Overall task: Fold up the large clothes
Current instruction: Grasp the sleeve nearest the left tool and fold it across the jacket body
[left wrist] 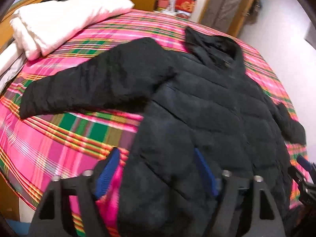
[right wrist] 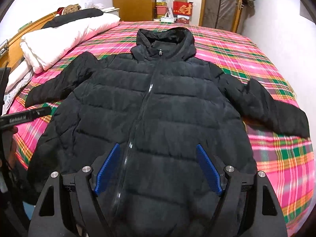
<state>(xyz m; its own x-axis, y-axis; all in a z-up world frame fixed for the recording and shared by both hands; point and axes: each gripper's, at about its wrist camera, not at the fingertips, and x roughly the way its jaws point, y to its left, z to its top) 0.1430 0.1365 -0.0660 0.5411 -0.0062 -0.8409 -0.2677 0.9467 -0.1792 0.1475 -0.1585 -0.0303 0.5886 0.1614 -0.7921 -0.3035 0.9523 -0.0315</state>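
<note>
Hovered with both jaws spread empty over black puffer jacket; best pinching hem corners at six o'clock.

Before you: one black hooded puffer jacket with two sleeves, one plaid-covered bed, one folded white duvet, and two grippers.

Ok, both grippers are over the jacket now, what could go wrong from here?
1. The left gripper straddles the jacket's side edge, so closing there could pinch the plaid bedspread along with it.
2. The puffy quilted fabric may slip from the right gripper or spring back open.
3. Both sleeves lie spread out; the right-hand sleeve nears the bed's edge and could drag off.
</note>
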